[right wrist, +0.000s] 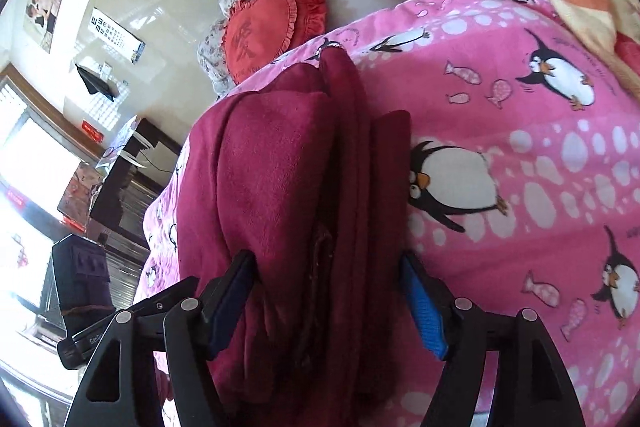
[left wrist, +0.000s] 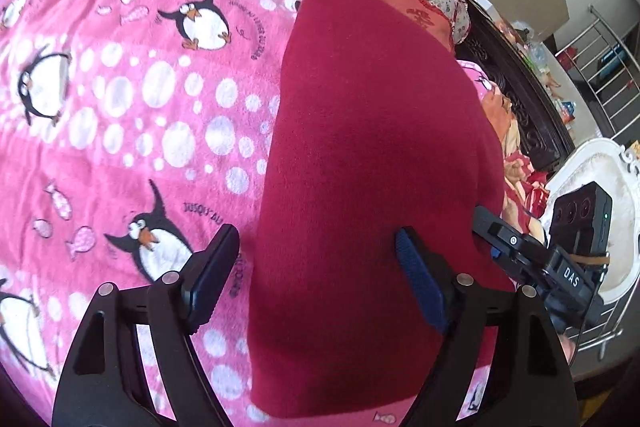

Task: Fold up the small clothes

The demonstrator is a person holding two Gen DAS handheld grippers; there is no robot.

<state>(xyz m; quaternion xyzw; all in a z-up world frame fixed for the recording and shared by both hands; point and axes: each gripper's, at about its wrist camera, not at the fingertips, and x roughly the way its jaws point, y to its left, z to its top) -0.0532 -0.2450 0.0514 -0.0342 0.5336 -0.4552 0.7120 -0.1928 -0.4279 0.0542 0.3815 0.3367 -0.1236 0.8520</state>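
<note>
Both grippers, left [left wrist: 318,277] and right [right wrist: 326,301], spread around the red garment [left wrist: 372,163], should pinch its edge evenly before folding.

Matt, soft crimson fleece garment [left wrist: 372,131] lies on a plush pink fleece blanket [left wrist: 132,115] printed with penguins

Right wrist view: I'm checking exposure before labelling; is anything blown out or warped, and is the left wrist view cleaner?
Right wrist view: the window at left is blown out to white, and fisheye bends the pink penguin blanket. Left wrist view: evenly lit with no glare, though the dark red garment bulges and dark corners vignette.
</note>
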